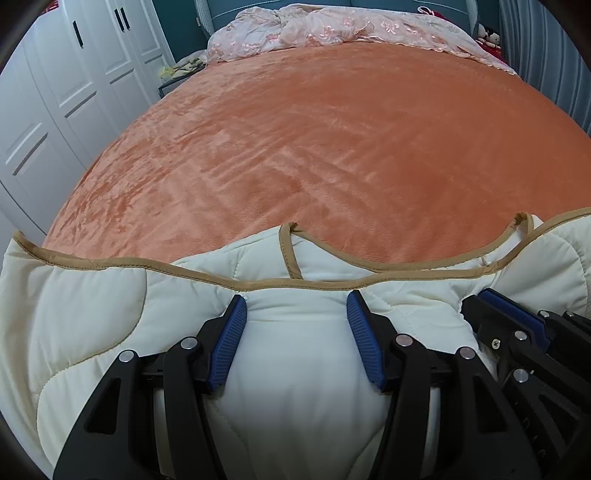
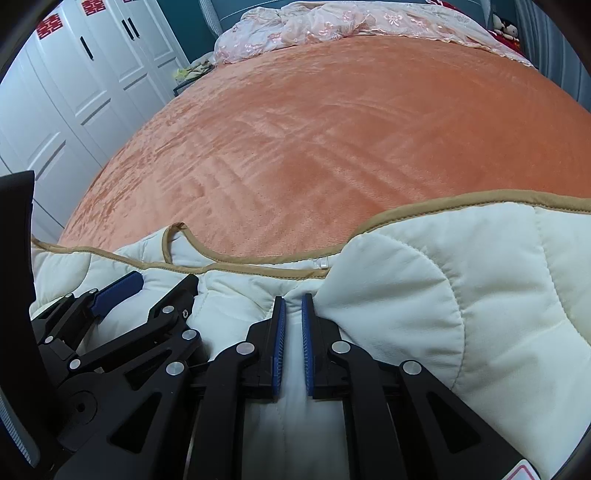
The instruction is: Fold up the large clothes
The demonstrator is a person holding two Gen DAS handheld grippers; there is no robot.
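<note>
White wardrobe doors [image 1: 55,92] line the far left as a cream quilted garment [image 1: 92,314] with tan piping lies bunched at the near edge of an orange bedspread [image 1: 314,140]. The left gripper [image 1: 297,306] rests on the padding, its blue pads spread wide around a mound of fabric. Just beside it, the right gripper [image 2: 293,301] pinches a narrow ridge of the same garment. A pink embroidered cover [image 2: 332,26] sits crumpled at the headboard.

two red paper cut-outs of the chinese double-happiness sign [image 2: 50,25] are stuck on the white wardrobe [image 2: 55,110] doors, one on each of two neighbouring doors near the top. no other writing is readable.
</note>
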